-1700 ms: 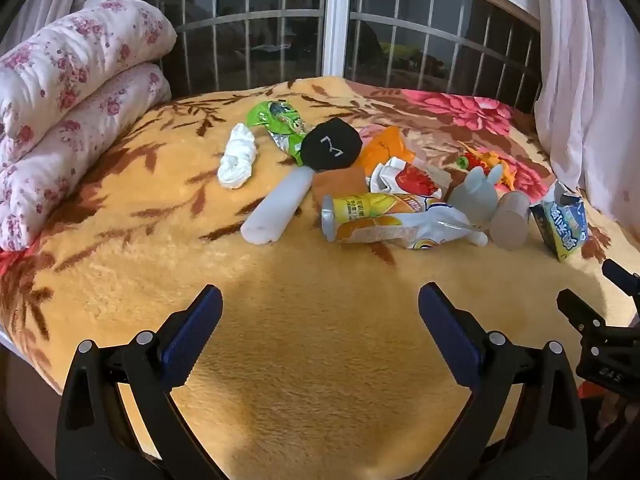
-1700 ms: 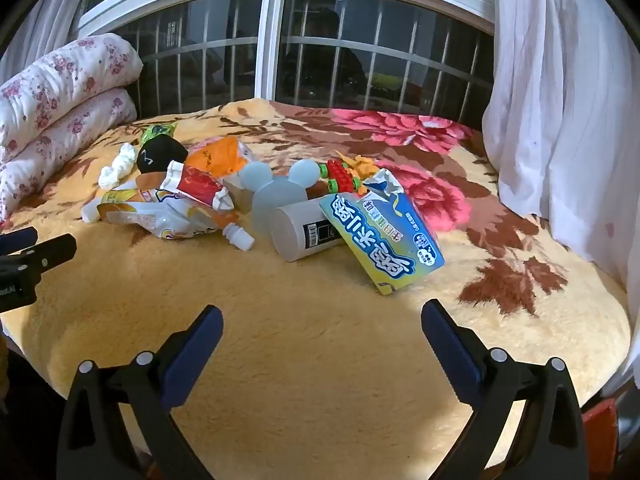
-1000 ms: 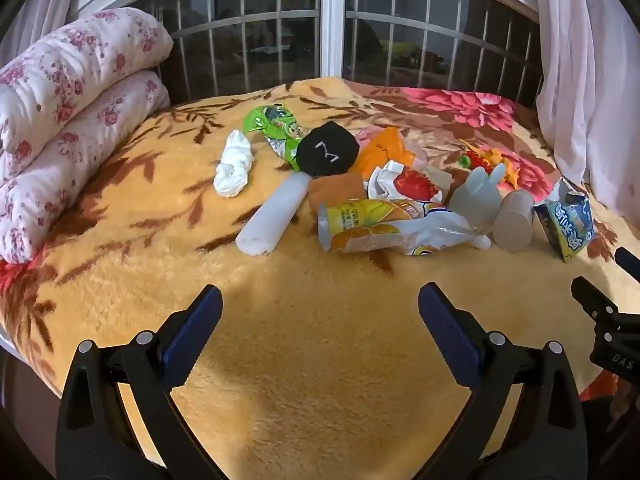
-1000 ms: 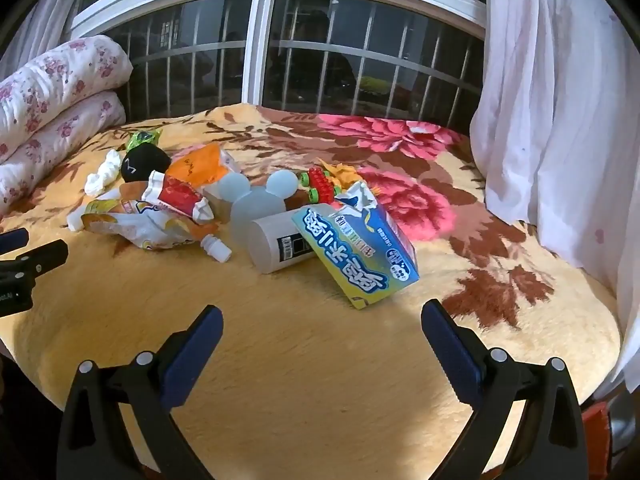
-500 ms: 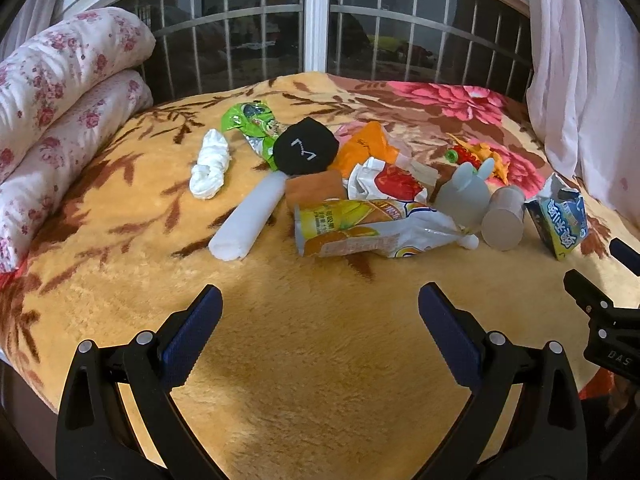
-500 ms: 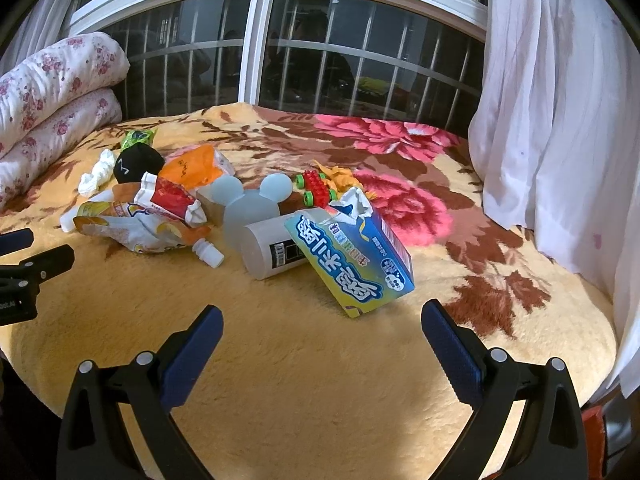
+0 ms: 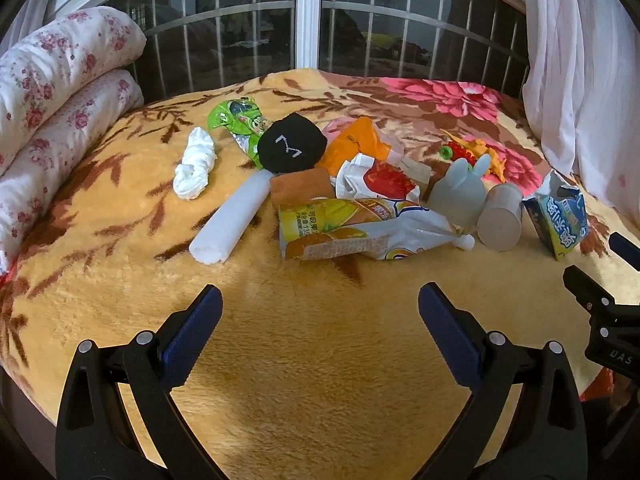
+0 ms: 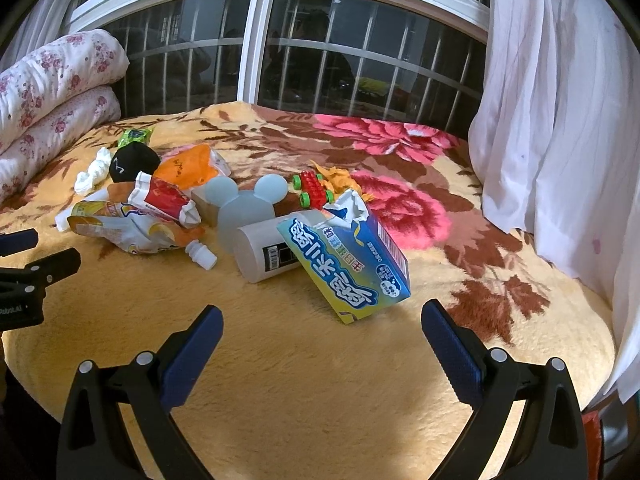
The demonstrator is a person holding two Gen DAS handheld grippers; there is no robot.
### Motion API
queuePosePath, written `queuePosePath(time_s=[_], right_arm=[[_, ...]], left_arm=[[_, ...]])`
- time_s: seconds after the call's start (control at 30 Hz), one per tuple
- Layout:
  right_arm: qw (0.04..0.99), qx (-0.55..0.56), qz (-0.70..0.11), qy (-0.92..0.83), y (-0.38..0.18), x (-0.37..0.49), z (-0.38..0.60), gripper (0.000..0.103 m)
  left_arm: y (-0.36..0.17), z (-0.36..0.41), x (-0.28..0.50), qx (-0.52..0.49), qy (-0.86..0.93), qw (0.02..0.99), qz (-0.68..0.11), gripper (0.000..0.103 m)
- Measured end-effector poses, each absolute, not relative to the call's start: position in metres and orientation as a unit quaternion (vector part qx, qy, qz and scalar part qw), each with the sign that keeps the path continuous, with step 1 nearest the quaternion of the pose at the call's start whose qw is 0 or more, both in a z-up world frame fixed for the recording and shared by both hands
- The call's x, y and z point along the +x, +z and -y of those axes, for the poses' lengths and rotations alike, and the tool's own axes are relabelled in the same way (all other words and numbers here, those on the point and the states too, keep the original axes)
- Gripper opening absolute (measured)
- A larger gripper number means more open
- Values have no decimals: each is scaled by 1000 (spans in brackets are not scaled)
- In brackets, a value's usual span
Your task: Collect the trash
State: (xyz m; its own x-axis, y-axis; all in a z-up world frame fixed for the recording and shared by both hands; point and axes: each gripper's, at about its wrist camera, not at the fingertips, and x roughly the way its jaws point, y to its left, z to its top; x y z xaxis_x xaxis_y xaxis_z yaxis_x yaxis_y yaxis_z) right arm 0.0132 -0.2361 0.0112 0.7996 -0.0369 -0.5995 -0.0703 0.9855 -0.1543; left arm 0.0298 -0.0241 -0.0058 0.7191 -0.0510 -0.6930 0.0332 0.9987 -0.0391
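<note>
Hovering wide apart — left gripper (image 7: 320, 312) and right gripper (image 8: 322, 330) — holding nothing.

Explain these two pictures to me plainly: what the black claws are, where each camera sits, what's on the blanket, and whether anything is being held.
No robot here: a person holds a two-finger clamp in each hand, with a camera looking along its fingers. One picture is from the left gripper, the other from the right gripper. Both are open and hold nothing. On the blanket lies a pile: a yellow juice pouch, a torn blue box, a white bottle, a black sock ball, a white foam tube and a toy car.
</note>
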Motion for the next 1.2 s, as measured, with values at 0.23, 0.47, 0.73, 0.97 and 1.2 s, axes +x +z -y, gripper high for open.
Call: queuePosePath(time_s=[0.23,0.47,0.73,0.97,1.2], right_arm=[[945,-87,-316,8,11,17,237,98],[944,-88,-317,9,10,19,237,98],[944,-87,-318,8,10,19,237,98],[944,-86,-319,7,10,20,238,98],[943,-90,-321,7,9,25,242,98]], left_arm=[[-8,25,32,-16,-23,926,-376,96],[-10,25,33,-16,-23,926,-377,96],[-13,25,35,-16,-24,925,-379,96],[-15,25,36,-17,-25,924,-381,96],[-15,25,37,-19,-26,923,-382,96]])
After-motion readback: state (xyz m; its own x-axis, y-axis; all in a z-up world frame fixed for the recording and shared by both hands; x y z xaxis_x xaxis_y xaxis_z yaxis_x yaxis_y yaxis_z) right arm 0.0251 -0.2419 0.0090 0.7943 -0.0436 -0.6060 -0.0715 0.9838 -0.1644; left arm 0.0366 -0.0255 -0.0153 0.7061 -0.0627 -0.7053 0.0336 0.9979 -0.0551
